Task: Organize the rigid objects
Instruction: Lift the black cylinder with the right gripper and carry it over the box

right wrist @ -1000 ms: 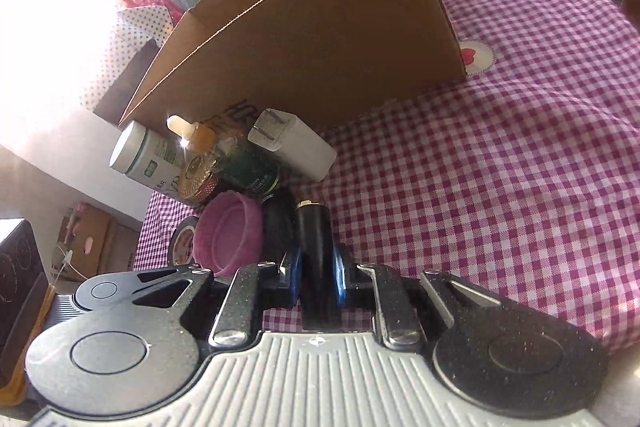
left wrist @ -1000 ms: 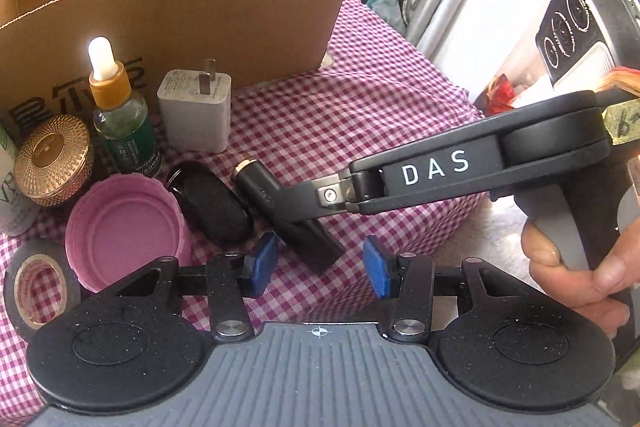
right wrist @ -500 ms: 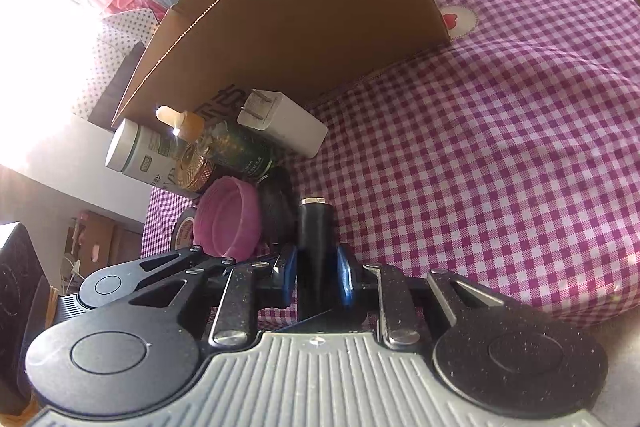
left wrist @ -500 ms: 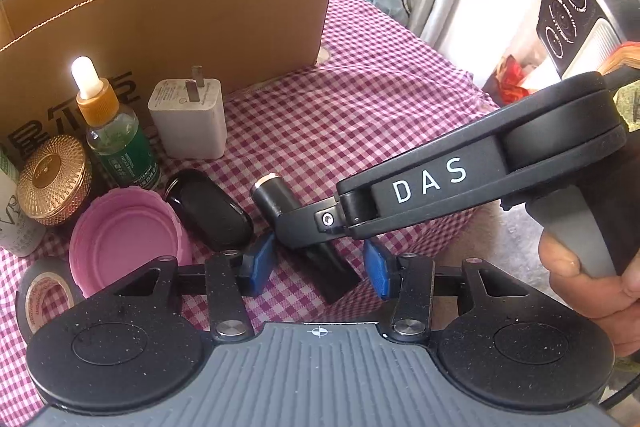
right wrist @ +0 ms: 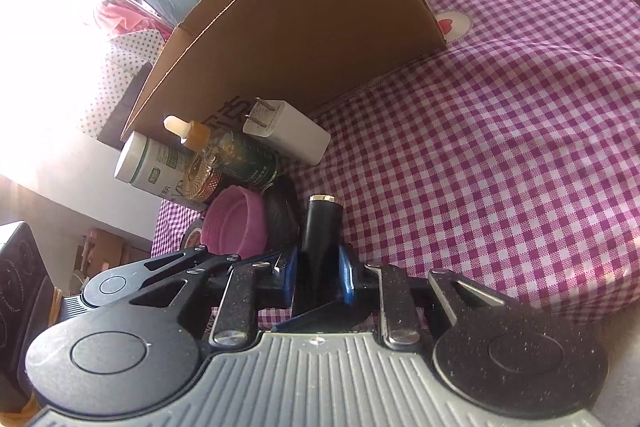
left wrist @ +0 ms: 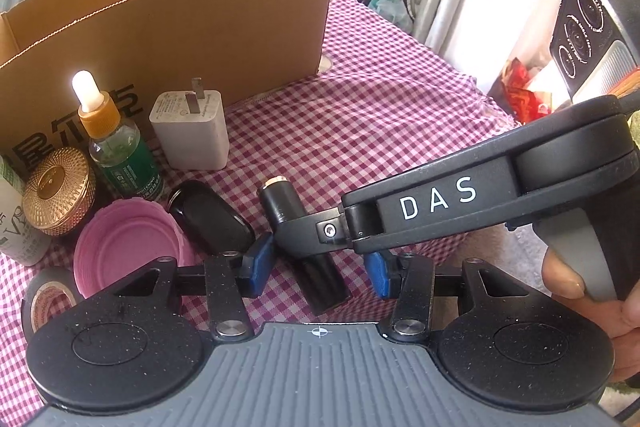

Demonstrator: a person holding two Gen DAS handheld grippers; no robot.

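Left wrist view: left hand-held gripper (left wrist: pixel 318 263) hovers w/ jaws apart, nothing between pads. Black tube (left wrist: pixel 304 247) lies on checked desk (left wrist: pixel 360 131) in front of cardboard box (left wrist: pixel 192 27), just right of black oval case (left wrist: pixel 210 217); right hand-held gripper (left wrist: pixel 298 227) reaches in from right, astride it. Right wrist view: right hand-held gripper (right wrist: pixel 318 277) jaws just eased open slightly, blue pads (right wrist: pixel 290 277) flanking tube (right wrist: pixel 322 239); contact cannot be told. White charger (right wrist: pixel 288 135) stands nearer box (right wrist: pixel 304 23).
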